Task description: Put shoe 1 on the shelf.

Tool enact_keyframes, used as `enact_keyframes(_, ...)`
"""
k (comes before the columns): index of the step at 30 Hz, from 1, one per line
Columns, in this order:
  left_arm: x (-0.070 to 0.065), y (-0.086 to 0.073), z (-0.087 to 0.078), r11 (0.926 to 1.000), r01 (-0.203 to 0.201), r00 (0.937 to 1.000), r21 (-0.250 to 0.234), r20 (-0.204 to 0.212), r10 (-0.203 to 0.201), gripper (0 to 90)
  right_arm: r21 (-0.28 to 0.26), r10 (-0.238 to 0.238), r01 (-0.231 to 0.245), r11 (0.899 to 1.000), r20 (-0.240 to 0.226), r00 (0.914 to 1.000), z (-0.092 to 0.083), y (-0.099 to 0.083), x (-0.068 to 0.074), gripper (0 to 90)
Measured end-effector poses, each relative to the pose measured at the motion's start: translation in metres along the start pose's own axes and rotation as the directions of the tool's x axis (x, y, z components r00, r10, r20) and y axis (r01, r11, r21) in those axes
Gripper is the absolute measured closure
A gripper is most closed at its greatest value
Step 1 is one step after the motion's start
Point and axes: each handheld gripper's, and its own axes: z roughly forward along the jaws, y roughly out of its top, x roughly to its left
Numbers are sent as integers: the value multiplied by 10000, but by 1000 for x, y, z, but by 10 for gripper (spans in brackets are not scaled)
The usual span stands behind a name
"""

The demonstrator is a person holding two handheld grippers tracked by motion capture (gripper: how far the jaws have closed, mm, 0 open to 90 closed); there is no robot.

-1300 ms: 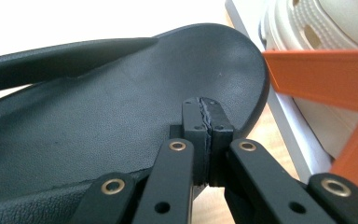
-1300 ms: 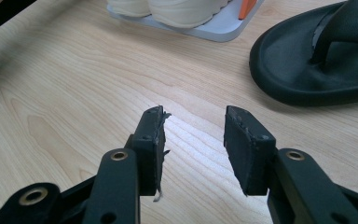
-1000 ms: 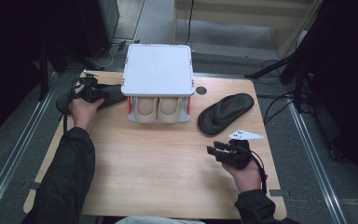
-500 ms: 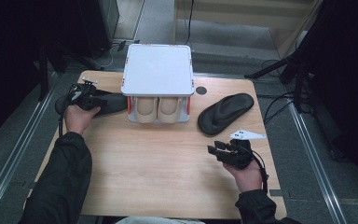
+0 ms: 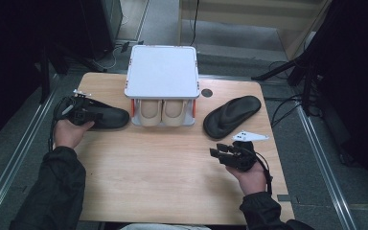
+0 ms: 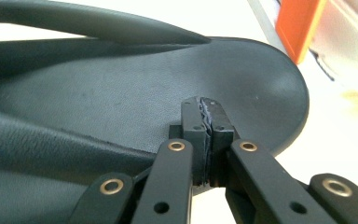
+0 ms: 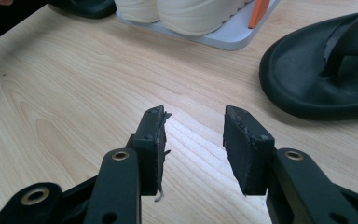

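Open tabletop across front and centre. Rack blocking rear middle, sandal just left of it, second sandal right, narrow gaps between.

Left sandal dragged leftward from rack.

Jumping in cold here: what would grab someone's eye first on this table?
Probably the white shoe rack at the table's far middle, with a cream pair of shoes tucked under its top. Next, the two black flip-flops flanking it: the left flip-flop sits at the shut left gripper, while the right flip-flop lies free beyond the open, empty right gripper.
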Motion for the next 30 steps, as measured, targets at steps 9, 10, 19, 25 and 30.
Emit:
enact_keyframes(9,-12,-21,-9,9992,-291,9983,270,519,276,888,32,-86,87,10000,-182,9998,7,7,0,599)
enact_keyframes(10,-13,-23,-10,9991,-299,9976,308,629,280,888,47,-102,103,9999,-201,9997,8,7,1,599)
enact_keyframes(19,-7,-29,-43,9943,288,9985,-1031,488,-238,897,43,-213,214,9998,-369,9991,15,13,2,600)
enact_keyframes(25,18,-43,-57,9857,1111,9933,-1268,-190,-1144,896,-81,-177,174,9998,-397,9991,14,14,0,601)
enact_keyframes(30,28,-48,-54,9759,1772,9822,-1277,-405,-1836,766,-83,-173,170,9998,-376,9991,14,15,0,601)
